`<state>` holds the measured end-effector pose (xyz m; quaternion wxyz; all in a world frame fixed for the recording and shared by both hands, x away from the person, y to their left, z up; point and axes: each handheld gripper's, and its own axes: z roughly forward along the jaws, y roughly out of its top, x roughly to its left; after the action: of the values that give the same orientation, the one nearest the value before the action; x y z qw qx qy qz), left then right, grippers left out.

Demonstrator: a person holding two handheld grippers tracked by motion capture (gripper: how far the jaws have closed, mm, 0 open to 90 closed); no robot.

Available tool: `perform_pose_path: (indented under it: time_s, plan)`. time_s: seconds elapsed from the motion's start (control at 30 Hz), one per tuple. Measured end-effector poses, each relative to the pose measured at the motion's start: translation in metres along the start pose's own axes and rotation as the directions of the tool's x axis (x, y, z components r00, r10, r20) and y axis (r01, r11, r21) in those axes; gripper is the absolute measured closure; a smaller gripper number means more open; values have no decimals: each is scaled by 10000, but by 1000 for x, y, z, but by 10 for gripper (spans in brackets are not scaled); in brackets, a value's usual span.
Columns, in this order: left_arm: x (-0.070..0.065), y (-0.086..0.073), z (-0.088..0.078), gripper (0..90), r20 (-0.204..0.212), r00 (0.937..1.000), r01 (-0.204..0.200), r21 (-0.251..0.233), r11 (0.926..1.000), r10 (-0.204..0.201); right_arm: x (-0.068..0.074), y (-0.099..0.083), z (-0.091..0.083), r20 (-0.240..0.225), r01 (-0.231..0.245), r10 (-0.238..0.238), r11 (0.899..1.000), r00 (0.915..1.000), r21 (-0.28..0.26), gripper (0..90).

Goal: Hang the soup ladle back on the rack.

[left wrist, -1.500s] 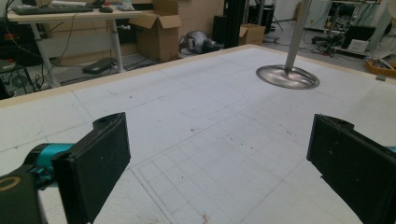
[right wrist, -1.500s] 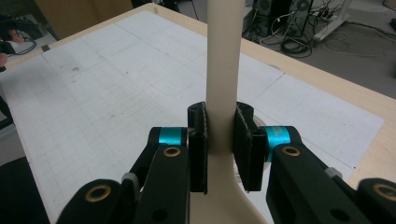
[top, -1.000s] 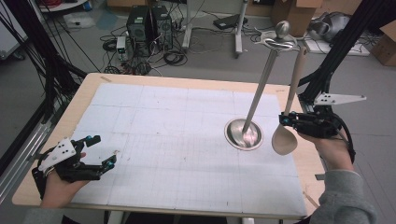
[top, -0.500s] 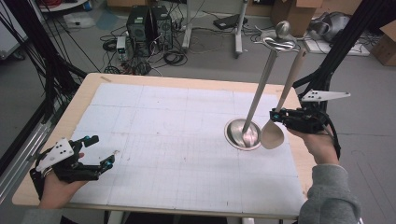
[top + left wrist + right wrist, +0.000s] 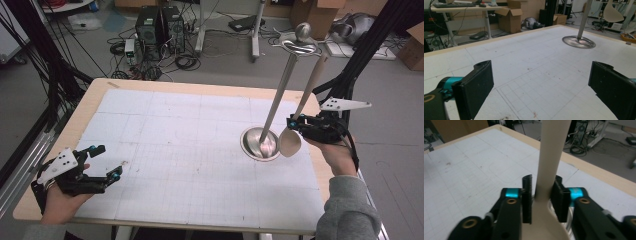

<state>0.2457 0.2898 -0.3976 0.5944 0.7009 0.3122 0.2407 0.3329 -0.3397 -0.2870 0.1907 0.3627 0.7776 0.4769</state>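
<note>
A metal stand [image 5: 260,144] with a round base and a tall pole stands on the right half of the table. A beige spoon [image 5: 290,142] leans beside it, its long handle reaching up to the ring at the pole's top and its bowl hanging next to the base. My right gripper [image 5: 295,122] straddles the handle just above the bowl. Its jaws have just been opening, and the right gripper view shows a small gap between the left pad and the handle [image 5: 550,157]. My left gripper [image 5: 106,161] rests open near the front left corner, holding nothing.
The white gridded mat [image 5: 190,150] covers the wooden table. In the left gripper view, the stand's base [image 5: 579,42] and the spoon's bowl [image 5: 611,12] sit far ahead on the right. Black frame posts, cables and computers stand behind the table.
My right gripper carried the spoon's bowl left, closer to the stand's base, and its jaws have widened around the handle. The left gripper stayed where it was.
</note>
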Motion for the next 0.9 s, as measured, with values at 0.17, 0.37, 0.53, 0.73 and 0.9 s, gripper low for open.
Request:
perform_pose_path:
  time_s: [0.17,0.37,0.53,0.73,0.9]
  plan:
    - [0,0,1,64,14,10000,36,3,10000,-36,3,-2,-2,436,116,-108,9998,9990,-179,497]
    - [0,1,3,64,53,10000,46,-58,10000,-46,10,-6,-12,867,43,32,9963,9962,-861,314]
    - [0,3,5,64,87,9999,91,-198,9998,-89,24,-14,-18,810,239,-114,9877,9967,-1544,175]
    - [-1,7,7,64,165,9998,113,-449,9989,-106,38,-27,-16,518,65,18,9871,9987,-1601,0]
    - [0,8,8,64,177,9997,195,-609,9980,-184,45,-43,-16,386,-88,172,9780,9991,-2083,0]
